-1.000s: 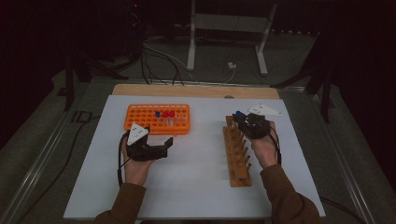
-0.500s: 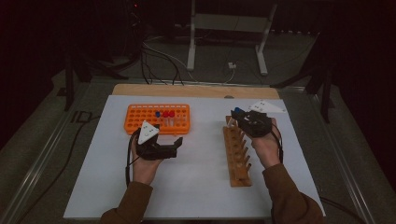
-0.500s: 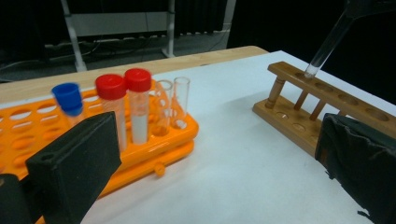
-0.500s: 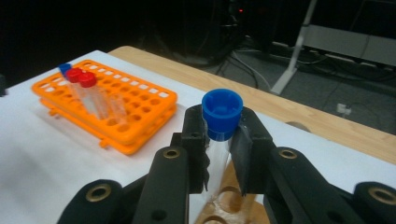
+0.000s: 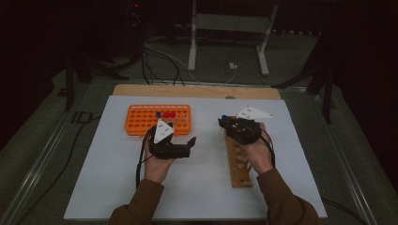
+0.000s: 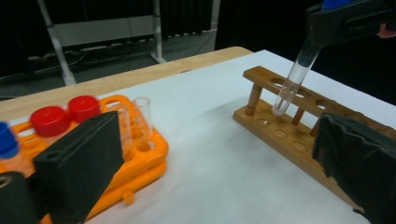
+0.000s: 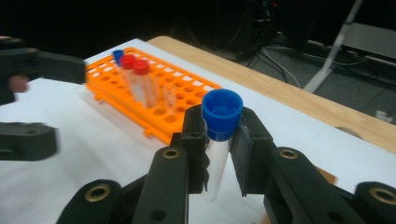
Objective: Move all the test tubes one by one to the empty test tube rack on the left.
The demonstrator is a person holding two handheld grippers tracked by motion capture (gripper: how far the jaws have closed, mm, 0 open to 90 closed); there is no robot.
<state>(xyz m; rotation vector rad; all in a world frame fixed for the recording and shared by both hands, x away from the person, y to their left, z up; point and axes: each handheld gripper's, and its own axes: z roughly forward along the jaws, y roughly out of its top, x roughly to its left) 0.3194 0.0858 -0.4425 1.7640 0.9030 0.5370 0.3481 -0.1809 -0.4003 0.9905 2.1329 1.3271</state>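
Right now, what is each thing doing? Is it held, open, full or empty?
Blue-capped tube: capped, held upright above the wooden rack.
Right gripper: shut on the tube.
Left gripper: open, holding nothing.
Wooden rack: lying on the white mat, visible holes empty.
Orange rack: mostly empty, a few capped tubes standing in it.

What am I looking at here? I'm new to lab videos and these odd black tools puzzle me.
A person sits at a white table, holding hand-operated tongs in each hand. One picture looks down from above; the other two come from small cameras riding on each tool. The right tongs are shut on a clear tube with a blue cap, above a wooden rack. The left tongs are open and hold nothing. An orange rack holds more capped tubes.
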